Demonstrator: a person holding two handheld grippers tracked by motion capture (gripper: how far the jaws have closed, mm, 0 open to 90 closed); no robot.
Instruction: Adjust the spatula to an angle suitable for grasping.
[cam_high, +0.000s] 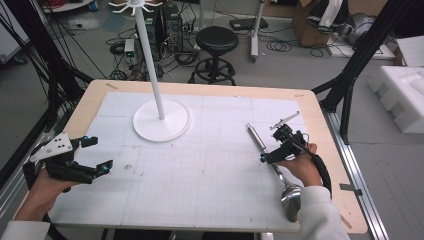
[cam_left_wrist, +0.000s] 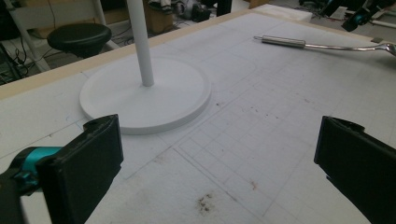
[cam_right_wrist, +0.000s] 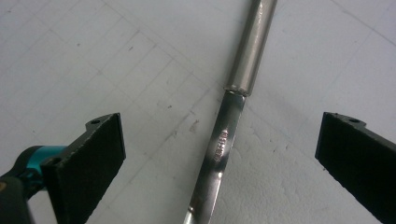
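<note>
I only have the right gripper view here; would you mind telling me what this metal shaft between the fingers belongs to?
Observer: It is a ladle; the high view shows its bowl at the table's near edge, by the person's right sleeve.
Operator: Thank you. Is the right gripper holding it?
Observer: No. The right gripper is open, its fingers either side of the flat shaft without touching.
Operator: And where is the other gripper?
Observer: The left gripper is open at the table's left side, pointing toward a white stand with a round base.
</note>
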